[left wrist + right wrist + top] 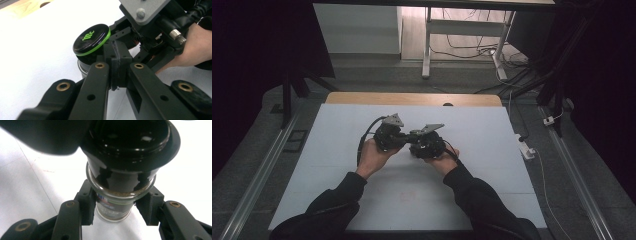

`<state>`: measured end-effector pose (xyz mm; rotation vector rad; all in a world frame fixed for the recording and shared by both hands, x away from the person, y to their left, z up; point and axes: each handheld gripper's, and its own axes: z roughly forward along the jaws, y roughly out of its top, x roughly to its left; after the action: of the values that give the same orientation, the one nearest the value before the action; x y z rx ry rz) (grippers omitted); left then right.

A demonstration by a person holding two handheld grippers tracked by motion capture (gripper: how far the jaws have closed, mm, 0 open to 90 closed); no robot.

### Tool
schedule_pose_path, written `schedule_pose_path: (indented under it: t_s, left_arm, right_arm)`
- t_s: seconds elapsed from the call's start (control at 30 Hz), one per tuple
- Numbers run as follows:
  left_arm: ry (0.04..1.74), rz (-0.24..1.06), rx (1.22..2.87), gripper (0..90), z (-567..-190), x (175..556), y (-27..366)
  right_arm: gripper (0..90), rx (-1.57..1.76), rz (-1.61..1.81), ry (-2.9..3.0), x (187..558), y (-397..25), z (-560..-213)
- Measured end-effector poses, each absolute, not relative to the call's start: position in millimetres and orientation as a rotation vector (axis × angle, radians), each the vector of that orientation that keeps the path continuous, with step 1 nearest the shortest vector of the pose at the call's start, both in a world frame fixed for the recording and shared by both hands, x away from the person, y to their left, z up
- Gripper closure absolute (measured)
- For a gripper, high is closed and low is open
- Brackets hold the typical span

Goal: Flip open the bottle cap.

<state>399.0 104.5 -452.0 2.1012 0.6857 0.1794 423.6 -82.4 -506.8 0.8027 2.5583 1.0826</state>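
Both tongs [408,141] on one jar [113,205], cap [91,39] tilted.

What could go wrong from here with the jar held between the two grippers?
1. The right gripper clamps only the narrow glass body of the jar, so twisting might make it slip or tilt.
2. The lid sits tilted on the jar and open; granules inside could spill if the jar tips.
3. The left gripper presses close against the right one, so the jaws may jam together.

white bench [337,165] open on all sides of the tools; left tool [388,136] and right tool [426,144] crowd each other around the jar [113,206].
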Motion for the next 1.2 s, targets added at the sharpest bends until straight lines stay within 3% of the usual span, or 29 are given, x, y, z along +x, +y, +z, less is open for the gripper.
schedule_pose_path:
  t_s: [0.9,1.2]
  left_arm:
    - [0.76,0.231,2.072,89.1,-449.2,410.2,110.9]
    - [0.761,0.229,2.087,65.9,-444.5,399.3,118.9]
  right_arm:
    - [52.9,0.763,1.058,2.56,421.5,-81.6,-506.7]
    - [52.7,0.763,1.065,2.56,421.6,-81.9,-506.8]
